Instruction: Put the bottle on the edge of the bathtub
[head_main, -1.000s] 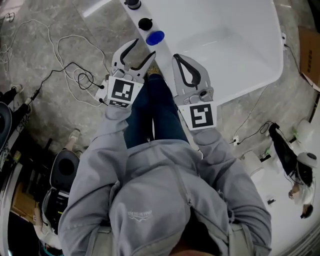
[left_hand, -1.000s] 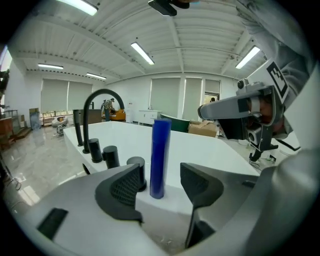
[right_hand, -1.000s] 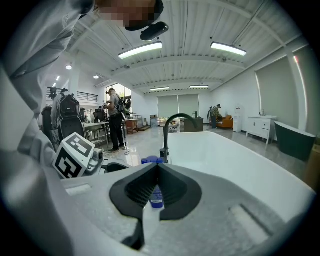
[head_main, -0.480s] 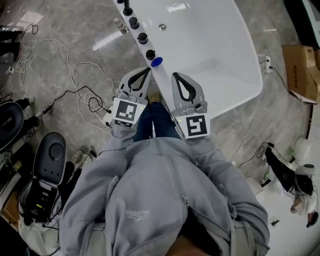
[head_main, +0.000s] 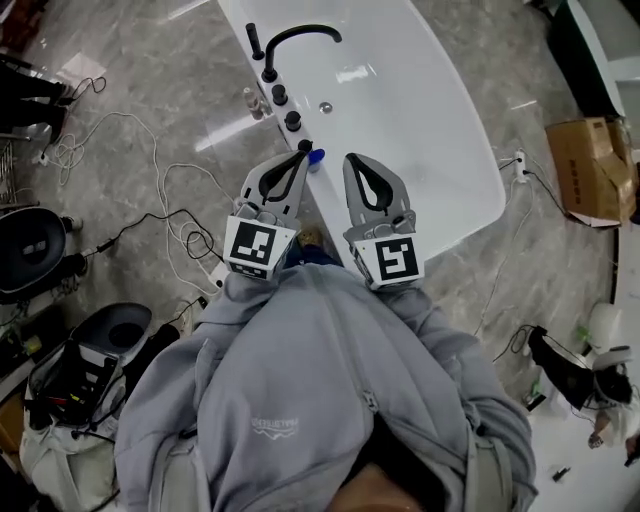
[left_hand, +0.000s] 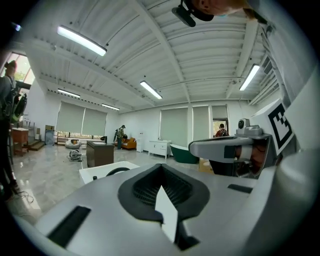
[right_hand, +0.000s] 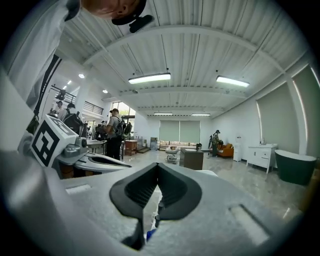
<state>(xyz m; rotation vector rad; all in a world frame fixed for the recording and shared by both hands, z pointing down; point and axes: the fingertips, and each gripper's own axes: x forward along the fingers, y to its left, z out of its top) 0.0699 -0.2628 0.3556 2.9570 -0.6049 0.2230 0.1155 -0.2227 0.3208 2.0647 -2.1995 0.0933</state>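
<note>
though left gripper (head_main: 302, 151) half-hides bottle (head_main: 317, 157) | its fingers together | right gripper (head_main: 353, 160) fingers together

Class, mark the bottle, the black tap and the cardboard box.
bottle (head_main: 316, 156), head view, on its blue cap.
tap (head_main: 269, 71), head view, on the spout's base.
box (head_main: 588, 165), head view, on its top flap.

The person is wearing a grey hooded sweatshirt (head_main: 300, 400) bearing a small pale print. The left gripper (head_main: 302, 154) and right gripper (head_main: 351, 159) are showing grey shells, black jaw linings and black-and-white marker cubes (head_main: 251, 247).
</note>
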